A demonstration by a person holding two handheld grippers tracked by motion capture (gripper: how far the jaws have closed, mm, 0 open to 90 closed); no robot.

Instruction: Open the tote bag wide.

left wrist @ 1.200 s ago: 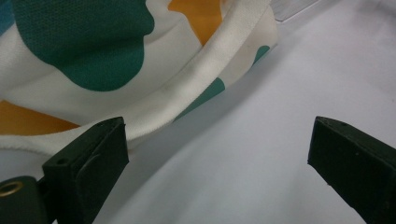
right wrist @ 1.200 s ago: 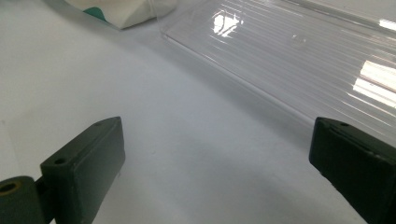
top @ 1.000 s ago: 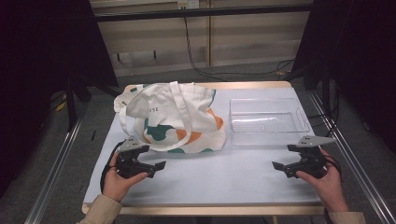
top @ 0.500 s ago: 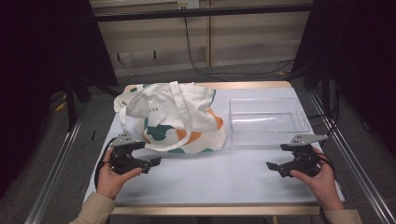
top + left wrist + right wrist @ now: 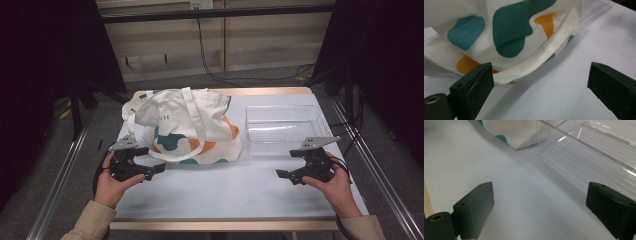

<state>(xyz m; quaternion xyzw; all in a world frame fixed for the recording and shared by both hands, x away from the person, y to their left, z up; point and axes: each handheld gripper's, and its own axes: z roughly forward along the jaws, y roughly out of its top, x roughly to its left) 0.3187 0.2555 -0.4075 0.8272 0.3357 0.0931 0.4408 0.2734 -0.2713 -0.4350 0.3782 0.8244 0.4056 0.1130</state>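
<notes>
Over the last second our left gripper [image 5: 150,169] has dropped back a little toward the near edge of the worktop [image 5: 220,192] and turned its fingers [image 5: 472,85] toward the tote bag [image 5: 185,125]; they stand wide apart, with the bag's loose strap [image 5: 541,58] lying just ahead of them. Our right gripper [image 5: 287,176] has slid inward and nearer, fingers equally wide and holding nothing, with the clear plastic tray [image 5: 285,130] beside it. The bag lies flat on the left half of the worktop, untouched. We judge that we are lining up to take hold of the bag.
</notes>
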